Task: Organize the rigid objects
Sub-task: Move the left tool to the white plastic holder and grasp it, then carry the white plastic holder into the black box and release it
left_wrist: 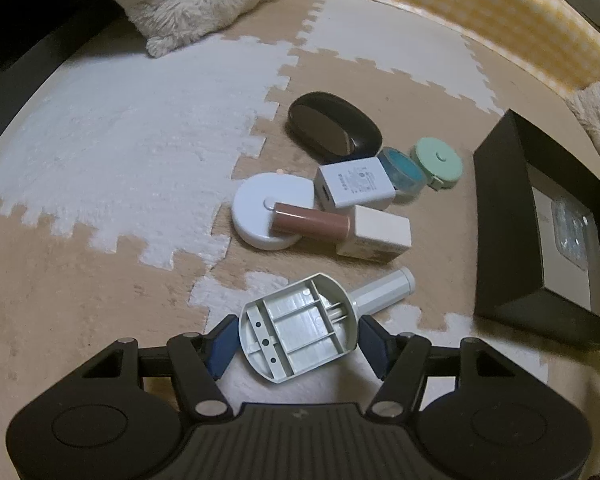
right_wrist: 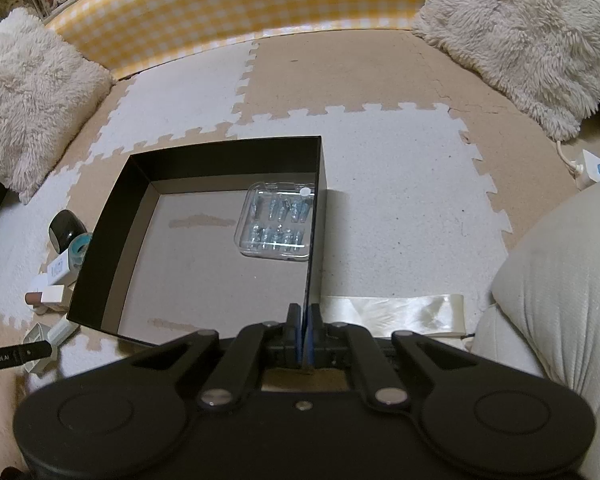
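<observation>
A grey-green ribbed plastic tool (left_wrist: 300,332) with a white handle lies on the foam mat. My left gripper (left_wrist: 298,340) has a blue pad against each side of its head, so it is shut on the tool. Beyond it lie a white disc (left_wrist: 260,208), a brown tube with a white cap (left_wrist: 312,222), a white charger (left_wrist: 354,188), a blue roll (left_wrist: 404,174), a mint round case (left_wrist: 438,162) and a black oval case (left_wrist: 332,128). My right gripper (right_wrist: 305,320) is shut on the near right wall of the open black box (right_wrist: 220,146). A clear plastic case (right_wrist: 278,220) lies inside.
Fluffy cushions (right_wrist: 532,40) (right_wrist: 24,92) lie at the back corners of the mat, in front of a yellow checked wall (right_wrist: 236,8). A shiny cream ribbon (right_wrist: 400,312) lies right of the box, and a pale cushion (right_wrist: 560,300) fills the right side.
</observation>
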{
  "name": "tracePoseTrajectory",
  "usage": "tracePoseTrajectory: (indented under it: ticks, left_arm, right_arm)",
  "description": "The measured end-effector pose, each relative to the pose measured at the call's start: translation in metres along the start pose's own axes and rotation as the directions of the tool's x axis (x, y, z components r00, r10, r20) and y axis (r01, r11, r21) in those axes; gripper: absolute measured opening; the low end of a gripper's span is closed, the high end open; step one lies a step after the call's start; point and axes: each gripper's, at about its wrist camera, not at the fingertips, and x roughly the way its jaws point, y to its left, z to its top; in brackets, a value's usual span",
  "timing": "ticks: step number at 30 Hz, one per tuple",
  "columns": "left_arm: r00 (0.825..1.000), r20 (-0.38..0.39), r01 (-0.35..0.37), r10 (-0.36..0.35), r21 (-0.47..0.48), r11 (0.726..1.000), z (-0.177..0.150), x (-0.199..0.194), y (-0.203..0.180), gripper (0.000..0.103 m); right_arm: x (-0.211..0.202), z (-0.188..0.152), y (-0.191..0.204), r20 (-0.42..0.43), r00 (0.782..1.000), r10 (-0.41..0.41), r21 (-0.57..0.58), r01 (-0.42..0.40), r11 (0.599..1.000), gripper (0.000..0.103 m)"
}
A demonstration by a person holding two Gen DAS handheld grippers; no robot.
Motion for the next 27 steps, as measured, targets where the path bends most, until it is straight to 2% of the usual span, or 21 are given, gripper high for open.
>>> tracePoseTrajectory:
  ticks: [3,7,10,16,20,22,23,25,27]
  left_arm:
    - [1.0,-0.017,0.004,-0.005,-0.027,1.0,0.001,0.006,0.003,0.067]
    - [1.0,-0.011,-0.01,0.01,0.014,1.0,0.0,0.007,-0.003,0.065]
    - [1.0,-0.018,0.014,-0.014,0.004,1.0,-0.002,0.004,-0.003,0.065]
    - [0.995,-0.002,0.099,-0.099,0.071,0.992,-0.012,-0.012,-0.024,0.065]
    - [0.984,0.084,0.142,-0.16,0.186,0.972,-0.012,-0.038,-0.044,0.065]
    - [0.981,0.122,0.122,-0.152,0.223,0.967,-0.011,-0.048,-0.05,0.065]
    - [0.978,0.129,0.131,-0.163,0.229,0.965,-0.01,-0.051,-0.051,0.065]
    - [0.967,0.112,0.203,-0.228,0.202,0.958,-0.006,-0.054,-0.048,0.065]
    - [0.963,0.122,0.209,-0.238,0.212,0.955,-0.006,-0.059,-0.053,0.065]
  right_arm:
    - [0.0,0.0,0.0,0.0,1.0,-0.002,-0.003,0.002,1.0,0.003]
    - [0.0,0.0,0.0,0.0,1.0,-0.002,-0.002,0.002,1.0,0.003]
    - [0.0,0.0,0.0,0.0,1.0,-0.001,-0.001,0.001,1.0,0.003]
    - [0.0,0.0,0.0,0.0,1.0,-0.002,-0.003,0.002,1.0,0.003]
    - [0.0,0.0,0.0,0.0,1.0,-0.003,-0.004,0.003,1.0,0.003]
    - [0.0,0.0,0.001,-0.001,1.0,-0.008,-0.005,0.008,1.0,0.003]
    - [0.0,0.0,0.001,-0.001,1.0,-0.007,-0.004,0.007,1.0,0.004]
    - [0.0,0.0,0.002,-0.002,1.0,0.001,-0.002,-0.001,1.0,0.004]
    - [0.0,0.0,0.003,-0.002,1.0,-0.004,-0.01,0.004,1.0,0.004]
